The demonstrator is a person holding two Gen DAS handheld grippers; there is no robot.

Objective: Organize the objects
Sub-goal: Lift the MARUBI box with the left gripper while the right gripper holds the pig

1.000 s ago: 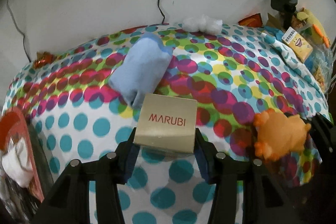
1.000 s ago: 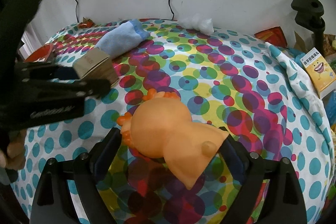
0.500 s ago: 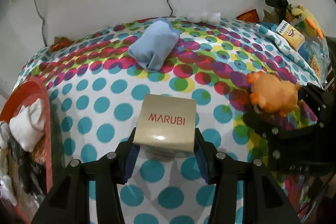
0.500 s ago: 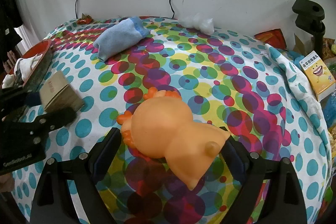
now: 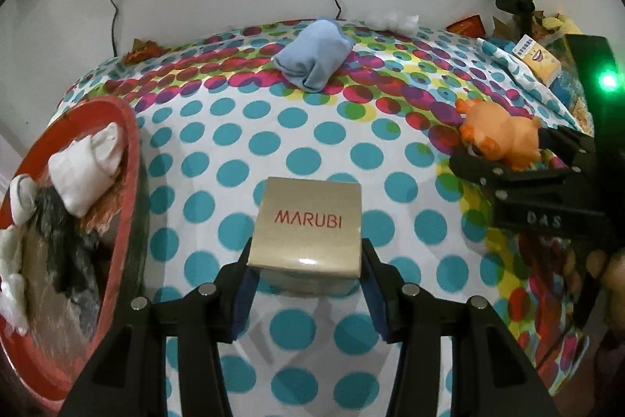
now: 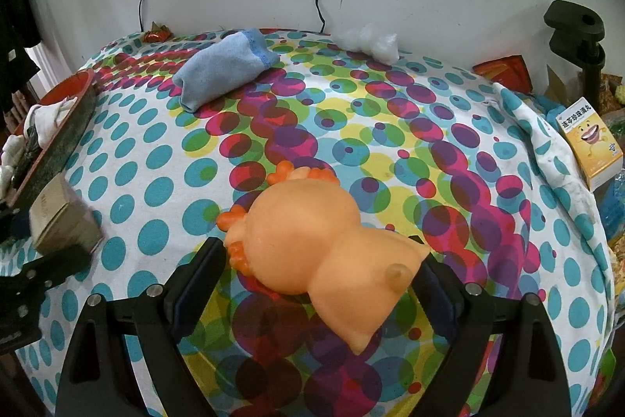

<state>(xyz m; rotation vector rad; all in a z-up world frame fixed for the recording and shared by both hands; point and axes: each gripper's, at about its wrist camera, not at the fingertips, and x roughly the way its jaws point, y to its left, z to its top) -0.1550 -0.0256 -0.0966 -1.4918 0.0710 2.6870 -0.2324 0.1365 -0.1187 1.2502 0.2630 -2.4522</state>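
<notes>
Left gripper (image 5: pixel 304 284), at the bottom centre of its wrist view, is partly closed with both blue pads pressed against the sides of a tan box (image 5: pixel 306 227) marked MARUBI, which is gripped and sits just above the polka-dot cloth covering the surface (image 5: pixel 242 127). Right gripper (image 6: pixel 316 284), at the bottom centre of its own view, stands wide, with an orange rubber toy (image 6: pixel 312 245) lying on the cloth between its fingers; the right finger touches the toy's flank, while contact on the left side cannot be confirmed. In the left wrist view, a red basket (image 5: pixel 129 159) holding white and dark rolled items occupies the left edge, just beside the box. A folded blue cloth (image 5: pixel 312 55) lies near the top centre, close to the wall. A white crumpled wad (image 5: pixel 394 20) lies at the upper right of centre. A yellow carton (image 6: pixel 590 139) stands at the right edge of the right wrist view.
</notes>
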